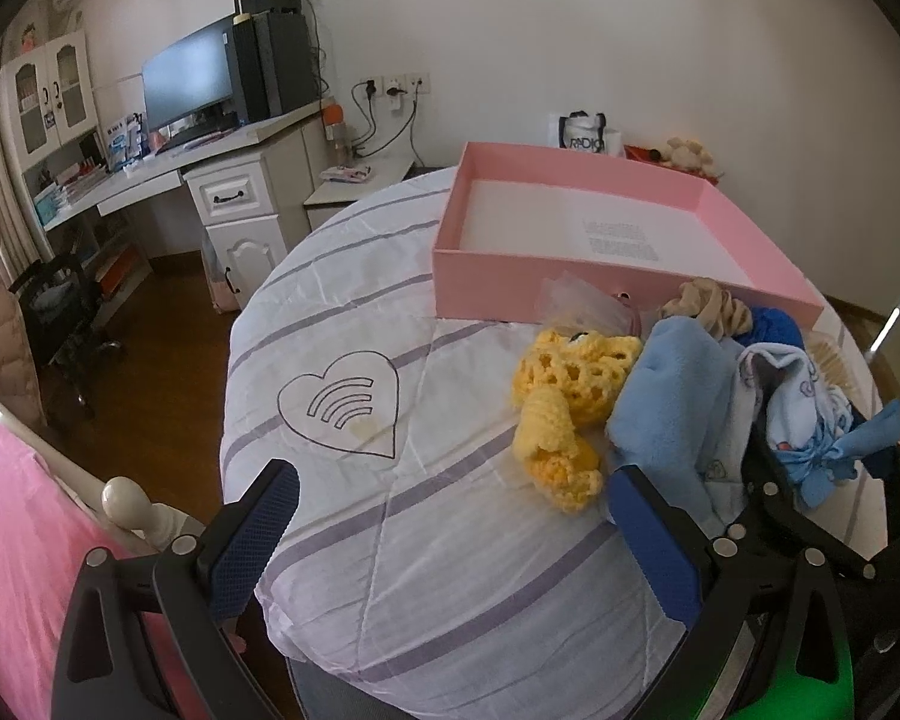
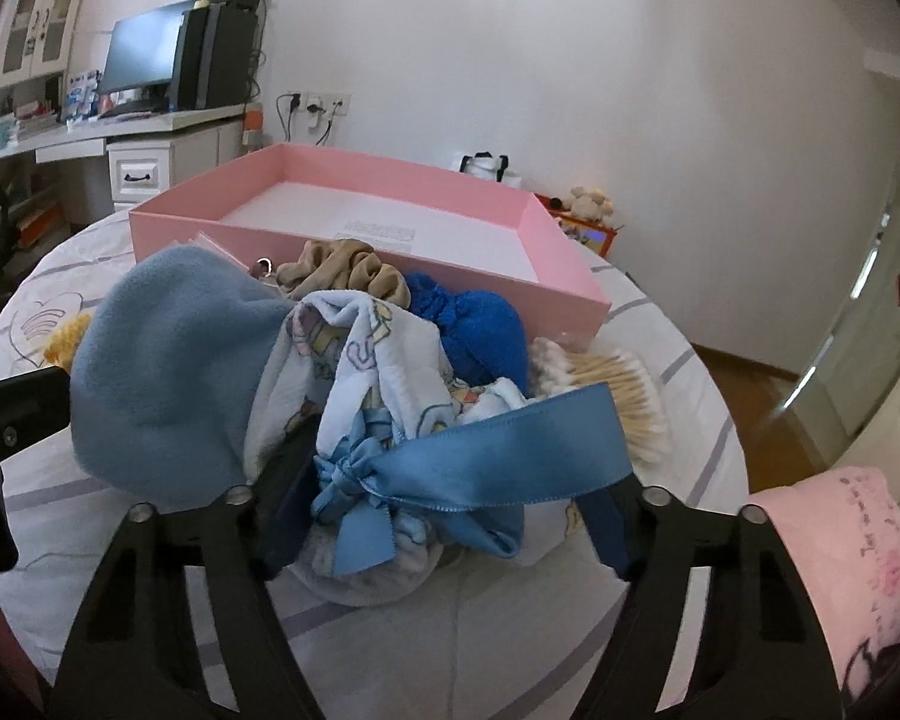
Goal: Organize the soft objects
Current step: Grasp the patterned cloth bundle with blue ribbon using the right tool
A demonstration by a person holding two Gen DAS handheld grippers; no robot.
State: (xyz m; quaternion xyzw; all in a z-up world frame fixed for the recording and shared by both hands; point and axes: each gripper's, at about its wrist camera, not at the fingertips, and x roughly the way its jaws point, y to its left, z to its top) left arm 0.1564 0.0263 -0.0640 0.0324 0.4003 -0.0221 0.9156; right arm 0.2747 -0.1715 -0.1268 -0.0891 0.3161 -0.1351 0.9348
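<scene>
The soft objects lie in a heap just in front of the shallow pink cardboard box point(image 1: 570, 204), whose white floor is bare, so I judge the sorting barely begun.

From the left wrist view, the yellow crocheted piece point(image 1: 564, 402) sits on the striped white cloth-covered round table point(image 1: 390, 420) at the heap's left side, touching the light blue fleece cloth point(image 1: 672, 402). A beige scrunchie point(image 1: 705, 300) leans against the box's near wall. The left gripper point(image 1: 450, 534) hangs wide open over bare cloth near the table's near edge, holding nothing.

From the right wrist view, the right gripper point(image 2: 444, 516) straddles a pale printed baby cloth tied with a blue satin ribbon point(image 2: 450, 468); its fingers are spread, and I cannot tell whether they press it. Behind lie a royal-blue knitted item point(image 2: 480, 330) and a bundle of cotton swabs point(image 2: 618, 384), all still outside the box.
</scene>
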